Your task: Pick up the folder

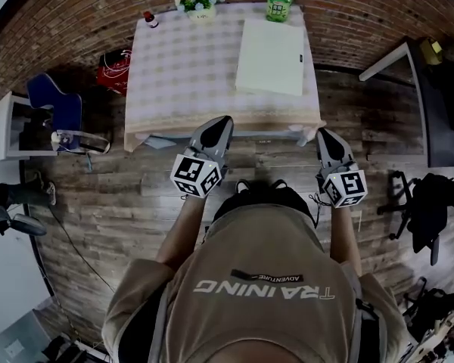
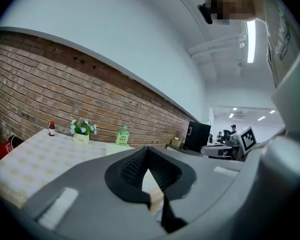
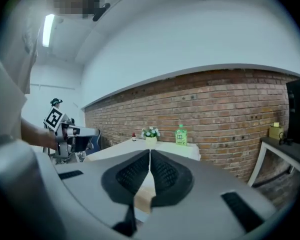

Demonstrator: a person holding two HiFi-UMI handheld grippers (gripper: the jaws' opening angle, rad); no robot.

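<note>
Left tool [image 1: 225, 120], right tool [image 1: 322, 133] closed; folder [image 1: 271, 57] on table [image 1: 181, 63] near green bottle [image 1: 279, 4].

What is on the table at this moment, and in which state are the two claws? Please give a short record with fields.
table: checked cloth, stands against a brick wall
folder: pale, lies flat on the table's right part, not touched
far edge, left to right: small bottle, flower pot, green bottle
left claw: shut, empty, by the table's near edge
right claw: shut, empty, by the near edge, apart from the folder
</note>
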